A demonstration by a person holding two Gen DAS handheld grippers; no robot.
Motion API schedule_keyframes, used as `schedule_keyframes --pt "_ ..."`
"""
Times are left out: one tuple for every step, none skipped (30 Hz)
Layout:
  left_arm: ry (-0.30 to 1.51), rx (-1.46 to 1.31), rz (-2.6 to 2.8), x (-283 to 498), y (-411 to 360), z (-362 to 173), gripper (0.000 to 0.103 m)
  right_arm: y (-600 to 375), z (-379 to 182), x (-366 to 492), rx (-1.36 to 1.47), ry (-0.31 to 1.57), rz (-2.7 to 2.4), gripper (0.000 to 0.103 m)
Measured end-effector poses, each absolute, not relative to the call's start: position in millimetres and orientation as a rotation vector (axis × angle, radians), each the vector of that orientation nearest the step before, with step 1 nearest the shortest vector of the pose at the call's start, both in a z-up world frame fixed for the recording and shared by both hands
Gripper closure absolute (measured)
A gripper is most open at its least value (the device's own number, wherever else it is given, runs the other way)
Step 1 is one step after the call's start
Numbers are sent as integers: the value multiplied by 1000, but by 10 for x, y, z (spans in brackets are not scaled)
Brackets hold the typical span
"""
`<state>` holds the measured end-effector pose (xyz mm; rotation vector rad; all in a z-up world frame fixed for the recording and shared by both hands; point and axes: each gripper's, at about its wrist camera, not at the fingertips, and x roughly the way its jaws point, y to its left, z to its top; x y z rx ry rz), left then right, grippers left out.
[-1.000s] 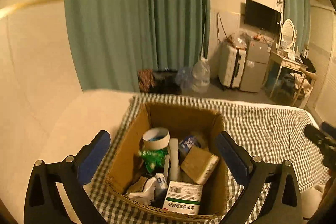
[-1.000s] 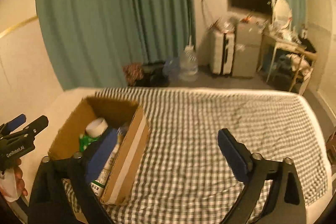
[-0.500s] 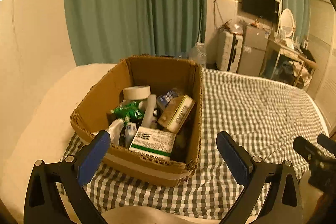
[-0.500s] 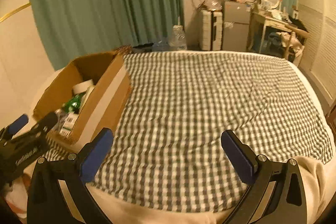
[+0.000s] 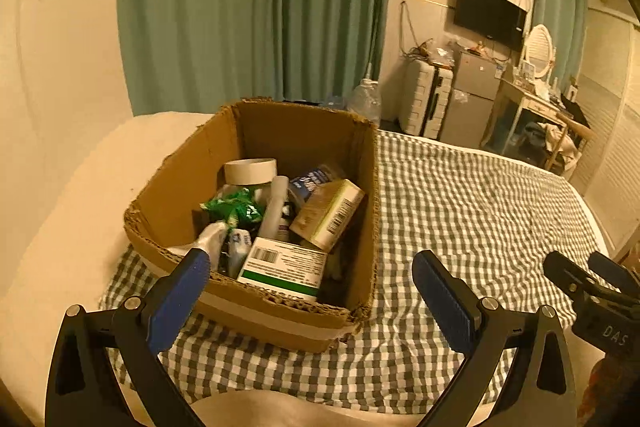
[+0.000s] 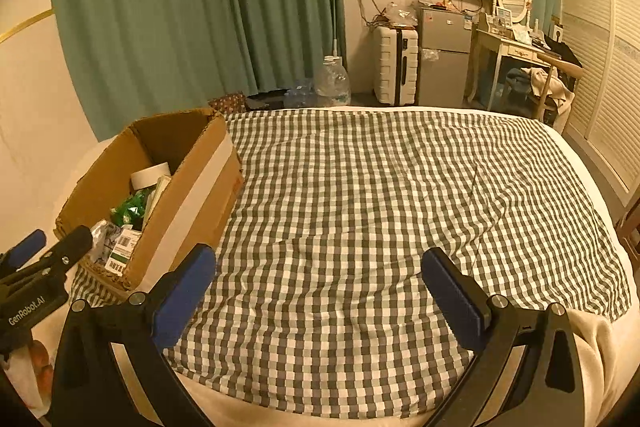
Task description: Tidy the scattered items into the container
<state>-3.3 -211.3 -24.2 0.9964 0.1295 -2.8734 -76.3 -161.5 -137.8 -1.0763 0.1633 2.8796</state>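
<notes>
A cardboard box (image 5: 362, 187) stands on the checkered bedspread (image 5: 472, 211) at the bed's left end; it also shows in the right wrist view (image 6: 192, 187). It holds a tape roll (image 5: 250, 171), a green packet (image 5: 234, 209), a white tube (image 5: 276, 207), a tan carton (image 5: 328, 213) and a white-green medicine box (image 5: 286, 267). My left gripper (image 5: 310, 291) is open and empty, just in front of the box's near wall. My right gripper (image 6: 318, 291) is open and empty over bare bedspread (image 6: 380, 195), right of the box.
Green curtains (image 6: 180, 19) hang behind the bed. A water jug (image 6: 332, 81), a white suitcase (image 6: 396, 65), a small fridge (image 6: 444, 57) and a dressing table (image 6: 508, 47) stand on the floor beyond. The bed's right edge drops off by the louvred wardrobe (image 6: 608, 99).
Both grippers have drawn back and lowered from above the box toward the bed's near edge. Both stayed open and empty.
</notes>
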Motion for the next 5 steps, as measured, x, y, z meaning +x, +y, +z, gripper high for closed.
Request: schedule_keyframes --pt "104 1001 -2846 -30 -2088 -252 0 -1631 -1388 -758 -1075 157 2879 0" --pt "58 1030 -2805 -53 -2060 -277 0 -1648 -1389 -759 -1078 149 2882 0" --pt "33 1051 -2790 -72 -2041 -295 0 -1663 -1394 -763 -1082 146 2882 0" --pt "38 1048 -2799 -67 -2036 -303 0 -1666 -1394 -758 -1081 147 2883 0" --pt "66 1033 -2816 -56 -2045 -300 0 -1665 -1392 -753 -1079 151 2884 0"
